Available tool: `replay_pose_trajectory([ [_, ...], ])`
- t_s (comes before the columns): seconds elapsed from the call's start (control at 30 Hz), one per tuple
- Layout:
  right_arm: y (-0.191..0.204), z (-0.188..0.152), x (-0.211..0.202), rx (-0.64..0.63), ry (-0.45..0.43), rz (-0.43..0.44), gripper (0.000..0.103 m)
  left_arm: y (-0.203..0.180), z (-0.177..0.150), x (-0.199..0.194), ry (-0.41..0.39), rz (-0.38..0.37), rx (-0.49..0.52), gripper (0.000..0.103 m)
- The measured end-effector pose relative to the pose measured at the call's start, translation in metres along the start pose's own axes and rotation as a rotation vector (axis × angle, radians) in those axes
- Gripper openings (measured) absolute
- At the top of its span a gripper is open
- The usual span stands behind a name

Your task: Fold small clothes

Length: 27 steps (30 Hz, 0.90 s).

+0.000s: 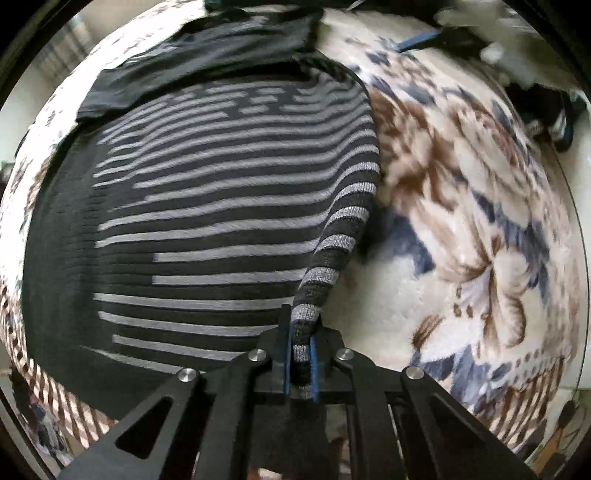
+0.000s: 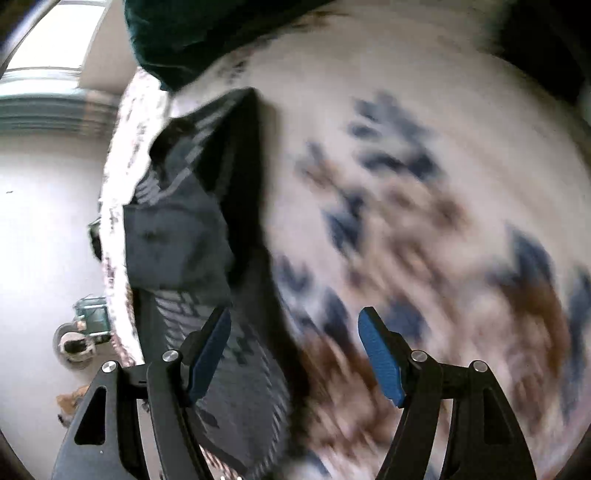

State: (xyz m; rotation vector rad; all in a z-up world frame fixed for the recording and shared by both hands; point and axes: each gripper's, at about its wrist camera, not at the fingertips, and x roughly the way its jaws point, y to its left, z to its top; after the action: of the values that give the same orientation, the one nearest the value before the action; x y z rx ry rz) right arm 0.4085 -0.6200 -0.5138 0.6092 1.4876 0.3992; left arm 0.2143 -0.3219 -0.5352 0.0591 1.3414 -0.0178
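Observation:
A black sweater with grey stripes point(image 1: 207, 206) lies spread on a floral blanket point(image 1: 461, 229). Its striped right sleeve point(image 1: 347, 221) runs from the shoulder down into my left gripper point(image 1: 301, 354), which is shut on the cuff and holds it just above the sweater's lower edge. A second dark garment point(image 1: 207, 62) lies across the top of the sweater. In the blurred right wrist view my right gripper point(image 2: 295, 354) is open and empty, hovering over the blanket point(image 2: 424, 184) beside the sweater's edge point(image 2: 192, 236).
The blanket covers a bed whose left edge drops to a pale floor point(image 2: 44, 221) with a small round container point(image 2: 74, 343) on it. Dark clothes point(image 1: 550, 107) and white items point(image 1: 509, 55) lie at the far right. A dark green cushion point(image 2: 192, 33) sits at the top.

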Motion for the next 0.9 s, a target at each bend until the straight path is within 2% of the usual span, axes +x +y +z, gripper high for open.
replay_pose_trajectory([
  [0.07, 0.014, 0.035, 0.029, -0.024, 0.016, 0.033, 0.074, 0.005, 0.003, -0.009, -0.012, -0.006, -0.027, 0.005],
  [0.13, 0.024, 0.061, 0.055, -0.036, 0.023, 0.048, 0.084, 0.016, 0.011, -0.018, -0.029, -0.011, -0.046, 0.005],
  [0.2, 0.032, 0.081, 0.081, -0.037, 0.052, 0.073, 0.088, 0.019, 0.014, -0.027, -0.042, -0.012, -0.051, 0.005],
  [0.33, 0.048, 0.097, 0.119, -0.037, 0.105, 0.065, 0.088, 0.028, 0.009, -0.037, -0.052, -0.018, -0.064, 0.005],
  [0.37, 0.054, 0.097, 0.120, -0.043, 0.089, 0.050, 0.084, 0.030, 0.009, -0.039, -0.054, -0.020, -0.065, 0.005],
  [0.4, 0.058, 0.096, 0.121, -0.052, 0.083, 0.037, 0.052, 0.033, 0.004, -0.043, -0.058, -0.021, -0.070, 0.005],
  [0.43, 0.061, 0.096, 0.122, -0.050, 0.095, 0.017, 0.029, 0.040, 0.005, -0.044, -0.059, -0.028, -0.083, 0.005],
  [0.53, 0.070, 0.097, 0.114, -0.038, 0.104, 0.029, 0.024, 0.067, 0.006, -0.050, -0.064, -0.020, -0.126, 0.005],
  [0.67, 0.099, 0.098, 0.093, -0.044, 0.109, 0.012, 0.023, 0.113, 0.005, -0.074, -0.105, 0.004, -0.213, 0.005],
  [0.83, 0.165, 0.102, 0.077, -0.029, 0.120, -0.091, 0.022, 0.177, 0.000, -0.103, -0.157, 0.007, -0.345, 0.005],
  [0.9, 0.205, 0.103, 0.080, -0.039, 0.119, -0.131, 0.022, 0.200, -0.002, -0.107, -0.167, 0.002, -0.394, 0.005],
])
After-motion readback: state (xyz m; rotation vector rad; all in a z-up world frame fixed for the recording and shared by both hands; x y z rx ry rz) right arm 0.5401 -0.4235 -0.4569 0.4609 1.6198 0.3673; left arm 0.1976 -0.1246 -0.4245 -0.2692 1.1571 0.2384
